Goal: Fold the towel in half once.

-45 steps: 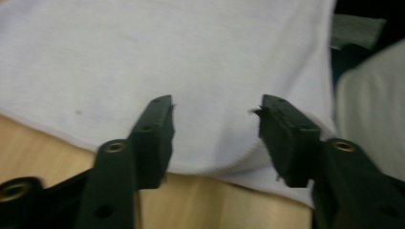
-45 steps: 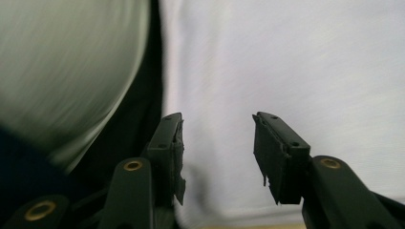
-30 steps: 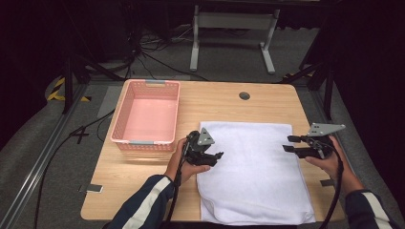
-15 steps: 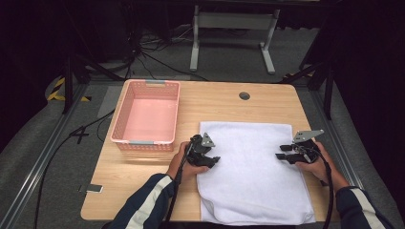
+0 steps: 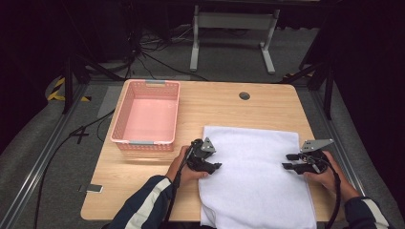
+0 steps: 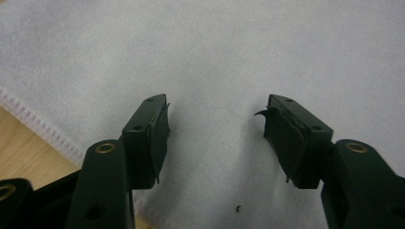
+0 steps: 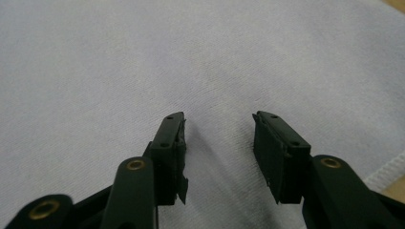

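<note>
A white towel (image 5: 253, 176) lies spread flat on the right half of the wooden table (image 5: 229, 107). My left gripper (image 5: 216, 167) sits low over the towel's left edge and points right. Its jaws have just been opening and stand open, with nothing gripped. In the left gripper view the left gripper (image 6: 215, 107) hovers just above the towel (image 6: 215, 47), whose stitched hem runs at the lower left. My right gripper (image 5: 288, 161) is open over the towel's right edge and points left. In the right gripper view the right gripper (image 7: 218, 117) frames bare towel (image 7: 143, 57).
An empty pink basket (image 5: 119, 136) stands on the left half of the table, just behind the left hand. A round cable hole (image 5: 244, 96) sits near the table's far edge. A small dark tag (image 5: 93, 188) lies at the near left corner.
Both grippers have come down closer to the towel. The right one has also shifted slightly inward over the towel's right edge.
</note>
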Tool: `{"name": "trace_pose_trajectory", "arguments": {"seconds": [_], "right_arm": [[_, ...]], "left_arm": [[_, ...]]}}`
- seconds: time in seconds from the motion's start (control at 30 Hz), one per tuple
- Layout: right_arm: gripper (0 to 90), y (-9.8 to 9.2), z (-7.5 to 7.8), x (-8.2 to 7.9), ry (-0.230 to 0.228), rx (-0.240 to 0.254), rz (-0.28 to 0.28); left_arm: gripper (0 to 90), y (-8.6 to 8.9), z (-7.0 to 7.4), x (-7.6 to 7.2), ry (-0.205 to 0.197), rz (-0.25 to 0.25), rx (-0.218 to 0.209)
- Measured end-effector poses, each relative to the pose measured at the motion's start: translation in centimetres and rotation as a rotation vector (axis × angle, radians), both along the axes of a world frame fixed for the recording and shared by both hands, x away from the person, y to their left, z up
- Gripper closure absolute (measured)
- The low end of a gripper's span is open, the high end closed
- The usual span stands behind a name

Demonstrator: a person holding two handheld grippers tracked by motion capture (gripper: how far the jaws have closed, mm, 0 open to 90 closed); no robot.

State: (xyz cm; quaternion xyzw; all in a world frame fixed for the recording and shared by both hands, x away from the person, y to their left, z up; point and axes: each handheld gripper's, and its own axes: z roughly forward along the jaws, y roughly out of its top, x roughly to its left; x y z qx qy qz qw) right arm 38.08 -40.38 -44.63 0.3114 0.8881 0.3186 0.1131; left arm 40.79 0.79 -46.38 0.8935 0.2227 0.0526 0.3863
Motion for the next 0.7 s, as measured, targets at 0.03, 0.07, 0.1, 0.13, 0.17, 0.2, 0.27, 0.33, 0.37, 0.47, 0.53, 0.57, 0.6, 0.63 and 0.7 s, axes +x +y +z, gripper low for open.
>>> {"name": "trace_pose_trajectory", "arguments": {"seconds": [0.03,0.07,0.1,0.13,0.17,0.2,0.27,0.33,0.37,0.47,0.53,0.57,0.6,0.63,0.7], "right_arm": [[49.4,0.0,0.1,-0.1,-0.006,-0.013,0.004],[48.0,-0.1,0.2,-0.1,-0.01,-0.025,0.0],[47.6,-0.1,0.4,0.0,-0.024,-0.035,-0.009],[47.7,-0.3,0.7,0.2,-0.038,-0.02,-0.027],[48.3,-0.5,1.1,0.5,-0.059,0.013,-0.051],[49.0,-0.6,1.3,0.7,-0.074,0.02,-0.065],[49.3,-0.9,1.8,1.6,-0.109,0.023,-0.113],[49.4,-1.1,2.2,2.6,-0.139,0.036,-0.148],[49.1,-1.3,2.3,3.3,-0.148,0.039,-0.174],[46.2,-1.6,2.2,4.8,-0.15,0.028,-0.212],[45.0,-1.6,2.0,5.7,-0.151,0.01,-0.239],[44.8,-1.7,1.8,6.1,-0.165,0.003,-0.251],[44.3,-1.8,1.7,6.5,-0.161,0.0,-0.258],[42.9,-1.9,1.6,6.8,-0.142,0.007,-0.269],[42.3,-2.2,1.3,7.6,-0.143,0.009,-0.297]], "left_arm": [[33.5,0.0,0.1,0.1,-0.008,0.009,0.006],[31.9,0.1,0.3,0.2,-0.033,0.029,0.014],[31.2,0.1,0.4,0.5,-0.054,0.053,0.02],[29.6,0.2,0.7,0.9,-0.057,0.078,0.005],[26.5,0.2,0.8,1.2,-0.058,0.092,-0.013],[26.1,0.1,1.0,1.5,-0.069,0.113,-0.013],[23.7,-0.1,1.5,2.1,-0.086,0.135,-0.027],[24.0,-0.5,1.7,3.0,-0.1,0.152,0.009],[22.9,-0.7,1.6,3.5,-0.105,0.181,0.017],[22.3,-1.1,1.4,4.9,-0.103,0.224,0.031],[23.3,-1.2,1.1,5.9,-0.107,0.266,0.034],[22.4,-1.3,1.0,6.4,-0.102,0.285,0.035],[21.8,-1.3,1.0,6.8,-0.097,0.293,0.039],[21.5,-1.4,0.9,7.2,-0.105,0.318,0.029],[21.1,-1.6,0.7,8.0,-0.096,0.333,0.045]]}}
